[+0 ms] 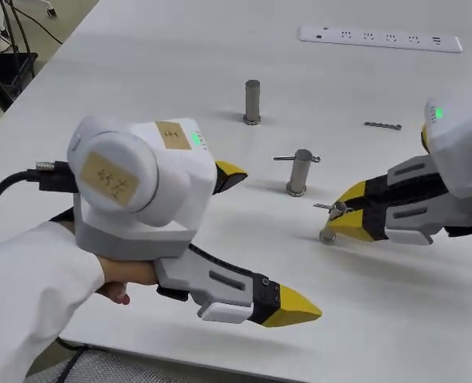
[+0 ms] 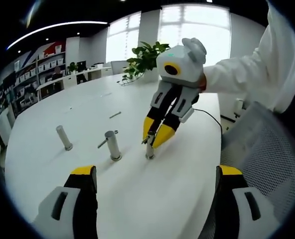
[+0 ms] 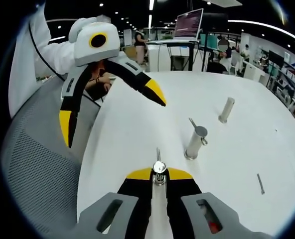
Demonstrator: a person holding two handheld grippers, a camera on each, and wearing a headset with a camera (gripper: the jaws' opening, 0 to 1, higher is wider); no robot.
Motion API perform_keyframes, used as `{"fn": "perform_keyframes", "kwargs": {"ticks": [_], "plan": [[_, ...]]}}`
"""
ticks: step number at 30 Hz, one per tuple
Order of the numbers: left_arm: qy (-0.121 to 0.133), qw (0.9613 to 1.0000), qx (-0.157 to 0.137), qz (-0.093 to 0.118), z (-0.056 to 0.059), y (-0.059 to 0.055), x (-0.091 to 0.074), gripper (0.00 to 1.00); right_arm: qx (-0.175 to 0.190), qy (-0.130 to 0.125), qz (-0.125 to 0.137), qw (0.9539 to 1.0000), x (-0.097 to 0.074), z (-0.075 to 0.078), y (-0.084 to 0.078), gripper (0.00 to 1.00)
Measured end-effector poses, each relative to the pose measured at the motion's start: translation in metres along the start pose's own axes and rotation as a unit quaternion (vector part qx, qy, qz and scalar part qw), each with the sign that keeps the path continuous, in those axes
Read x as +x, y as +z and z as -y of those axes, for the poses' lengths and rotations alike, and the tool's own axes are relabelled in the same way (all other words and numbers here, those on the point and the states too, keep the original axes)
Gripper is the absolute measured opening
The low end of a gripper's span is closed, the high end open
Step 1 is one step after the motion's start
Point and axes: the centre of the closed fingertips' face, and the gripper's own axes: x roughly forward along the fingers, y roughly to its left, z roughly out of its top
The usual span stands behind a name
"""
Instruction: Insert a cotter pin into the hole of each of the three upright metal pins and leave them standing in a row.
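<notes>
The right gripper [image 1: 352, 210] is in tight on the near upright pin [image 1: 328, 236], jaws narrowed onto the cotter pin [image 1: 330, 207] at its top. The head view has that cotter's legs poking out leftward, level, crossing the pin's vertical shaft, so I'd call this push nearly home. The left gripper [image 1: 280, 241] hangs wide open and empty, well apart at the front edge, so the right is plainly the nearer. Behind, the middle upright pin [image 1: 299, 174] wears its seated cotter pin [image 1: 296, 158]. The far upright pin [image 1: 253, 101] stands bare, and a loose cotter pin [image 1: 382, 125] lies flat off to its right, short of the power strip [image 1: 379, 37]. Over to the left gripper view: three pins in a row running away leftward, yellow tips closed at the nearest. Right gripper view: the legs point straight ahead along the jaws, and the row runs off up and right. It's a smooth white tabletop [image 1: 140, 72] in an open-plan office, with a mesh chair [image 3: 33, 164] and a potted plant [image 2: 145, 57].
</notes>
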Motion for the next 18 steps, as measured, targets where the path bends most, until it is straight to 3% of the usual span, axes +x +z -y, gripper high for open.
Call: {"fn": "perform_keyframes", "kwargs": {"ticks": [7, 18], "plan": [[0.014, 0.9992, -0.018, 0.032, -0.005, 0.016, -0.007, 0.99, -0.007, -0.018, 0.007, 0.9998, -0.015, 0.024, 0.001, 0.04], [0.020, 0.9996, -0.016, 0.010, -0.010, 0.005, -0.008, 0.99, -0.006, -0.025, 0.003, 0.9997, -0.021, 0.042, -0.003, 0.04]]}}
